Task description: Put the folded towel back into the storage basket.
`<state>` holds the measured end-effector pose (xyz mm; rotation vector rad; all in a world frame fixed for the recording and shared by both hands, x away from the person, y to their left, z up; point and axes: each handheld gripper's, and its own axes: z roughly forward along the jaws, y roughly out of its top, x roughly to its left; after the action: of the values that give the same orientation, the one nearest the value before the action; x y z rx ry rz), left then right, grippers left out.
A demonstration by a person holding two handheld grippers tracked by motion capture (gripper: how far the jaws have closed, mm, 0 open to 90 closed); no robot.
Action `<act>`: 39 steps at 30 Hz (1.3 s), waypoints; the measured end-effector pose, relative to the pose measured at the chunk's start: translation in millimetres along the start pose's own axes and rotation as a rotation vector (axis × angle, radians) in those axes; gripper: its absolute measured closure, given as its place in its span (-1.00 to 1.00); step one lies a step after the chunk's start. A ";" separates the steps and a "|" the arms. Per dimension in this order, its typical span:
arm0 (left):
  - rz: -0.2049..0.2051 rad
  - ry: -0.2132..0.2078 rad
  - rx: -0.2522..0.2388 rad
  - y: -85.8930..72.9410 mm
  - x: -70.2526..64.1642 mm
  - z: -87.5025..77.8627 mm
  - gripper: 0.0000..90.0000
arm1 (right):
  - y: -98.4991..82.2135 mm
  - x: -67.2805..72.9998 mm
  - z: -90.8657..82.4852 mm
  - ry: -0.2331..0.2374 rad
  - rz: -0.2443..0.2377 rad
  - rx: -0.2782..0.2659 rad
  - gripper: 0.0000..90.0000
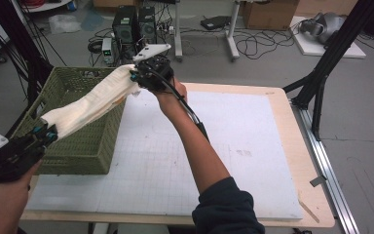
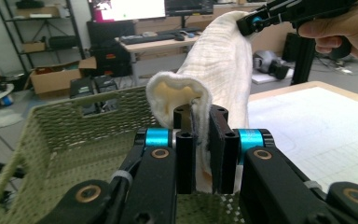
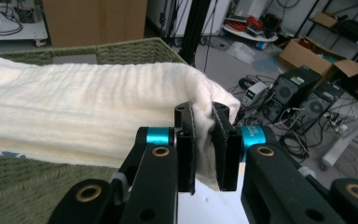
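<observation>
The left gripper (image 1: 45, 133) sits low at the near left, jaws pinched together, hand wrapped round its body, while the right gripper (image 1: 135, 76) — borne on a long outstretched forearm — is raised farther off, jaws likewise clamped tight.

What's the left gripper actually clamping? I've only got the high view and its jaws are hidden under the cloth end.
Observer: In the left gripper view, the left gripper has its jaws closed on the folded end of the cream towel, with cloth pinched between the pads.
Operator: And the right one, same grip?
Observer: Yes. The right gripper is shut on the towel's other end, which bunches between the jaws in the right gripper view.
Operator: Anything inside the basket? Its near wall blocks me.
Observer: The left gripper view shows the green woven basket below the towel, but its floor is mostly out of sight, so I cannot tell.
</observation>
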<state>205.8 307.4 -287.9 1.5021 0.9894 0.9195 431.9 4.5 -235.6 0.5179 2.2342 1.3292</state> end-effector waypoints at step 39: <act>-0.092 0.170 0.060 -38.6 67.4 -11.2 0.82 | 38.7 42.9 112.4 0.051 -0.084 0.087 0.82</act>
<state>215.3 377.7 -321.6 1.4328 1.2093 0.9707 465.3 124.6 -256.3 0.4198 2.3371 1.2201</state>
